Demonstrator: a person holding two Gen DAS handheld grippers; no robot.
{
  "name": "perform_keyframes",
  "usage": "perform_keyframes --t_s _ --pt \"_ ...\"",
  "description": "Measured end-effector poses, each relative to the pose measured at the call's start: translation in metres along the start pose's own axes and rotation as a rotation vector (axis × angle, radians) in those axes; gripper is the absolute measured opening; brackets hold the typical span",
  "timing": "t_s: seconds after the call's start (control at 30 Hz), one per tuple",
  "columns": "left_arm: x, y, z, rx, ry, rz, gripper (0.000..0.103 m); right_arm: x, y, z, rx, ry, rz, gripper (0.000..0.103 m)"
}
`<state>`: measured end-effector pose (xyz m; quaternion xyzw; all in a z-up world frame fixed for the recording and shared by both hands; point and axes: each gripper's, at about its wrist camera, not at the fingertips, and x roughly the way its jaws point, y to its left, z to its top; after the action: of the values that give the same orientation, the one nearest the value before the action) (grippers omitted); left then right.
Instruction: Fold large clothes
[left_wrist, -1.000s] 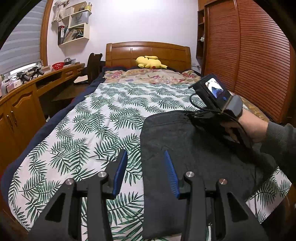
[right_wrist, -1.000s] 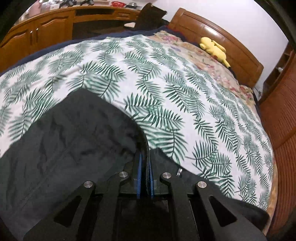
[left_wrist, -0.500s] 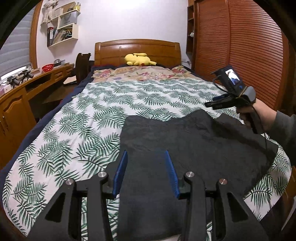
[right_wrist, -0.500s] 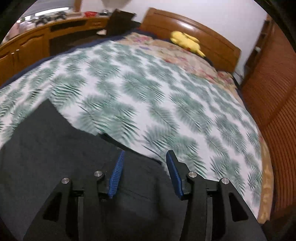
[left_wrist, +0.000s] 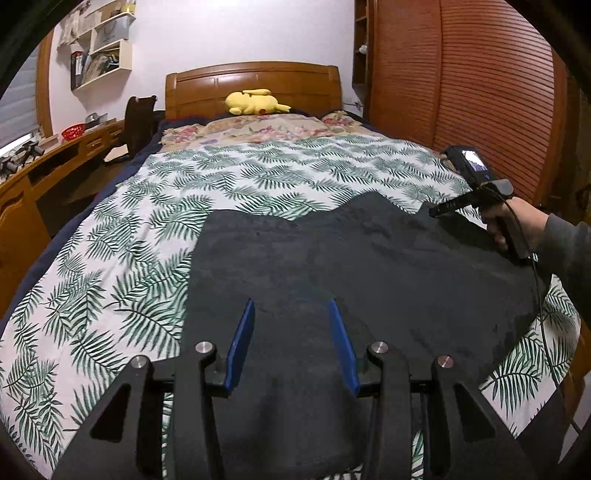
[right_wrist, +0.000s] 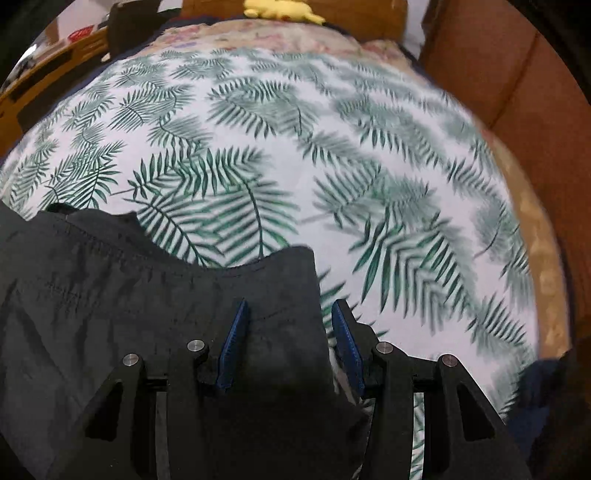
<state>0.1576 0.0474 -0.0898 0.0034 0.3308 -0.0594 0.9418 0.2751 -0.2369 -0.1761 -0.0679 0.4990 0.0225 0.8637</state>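
Observation:
A large dark grey garment (left_wrist: 351, 258) lies spread flat on the palm-leaf bed sheet (left_wrist: 258, 177). My left gripper (left_wrist: 291, 302) hovers open over the garment's near part, its blue pads apart with nothing pinched between them. A hand at the right holds my right gripper (left_wrist: 436, 211) above the garment's far right corner. In the right wrist view the garment (right_wrist: 110, 295) fills the lower left. Its right edge runs between the fingers of my right gripper (right_wrist: 289, 302), which stands open, and the pads do not press the cloth.
A yellow plush toy (left_wrist: 255, 101) lies by the wooden headboard (left_wrist: 251, 79). A slatted wooden wardrobe (left_wrist: 461, 92) runs along the bed's right side. On the left are a wooden desk (left_wrist: 22, 192) and a chair (left_wrist: 138, 118). Bare sheet lies left of and beyond the garment.
My right gripper opened, let go of the cloth and swung right toward the bed's edge. The garment now lies wider and flatter. My left gripper drifted over the garment.

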Motion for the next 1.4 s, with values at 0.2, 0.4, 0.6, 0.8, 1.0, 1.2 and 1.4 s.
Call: perform_keyframes --t_s 0.2,0.4,0.6,0.8,1.0,1.2,1.4 --pt "0.009 -0.015 0.003 0.016 0.012 -0.017 0.041 -0.019 -0.004 -0.001 -0.018 -0.104 0.031 0.005" --pt "0.014 -0.028 0.006 0.032 0.016 -0.034 0.041 -0.040 -0.022 0.008 0.083 -0.173 -0.073 0.005" --pt "0.016 -0.040 0.008 0.049 0.020 -0.049 0.041 -0.064 -0.012 -0.007 0.036 -0.190 -0.027 0.058" --pt "0.013 -0.048 0.008 0.055 0.015 -0.067 0.041 -0.093 0.012 -0.059 -0.048 -0.192 0.049 0.064" --pt "0.011 -0.060 0.008 0.067 0.010 -0.084 0.041 -0.128 0.028 -0.127 -0.086 -0.203 0.142 0.064" --pt "0.010 -0.078 0.007 0.086 0.011 -0.105 0.041 -0.144 0.024 -0.172 -0.070 -0.208 0.124 0.065" --pt "0.012 -0.096 0.004 0.105 0.018 -0.123 0.041 -0.155 0.007 -0.196 -0.046 -0.206 0.086 0.065"
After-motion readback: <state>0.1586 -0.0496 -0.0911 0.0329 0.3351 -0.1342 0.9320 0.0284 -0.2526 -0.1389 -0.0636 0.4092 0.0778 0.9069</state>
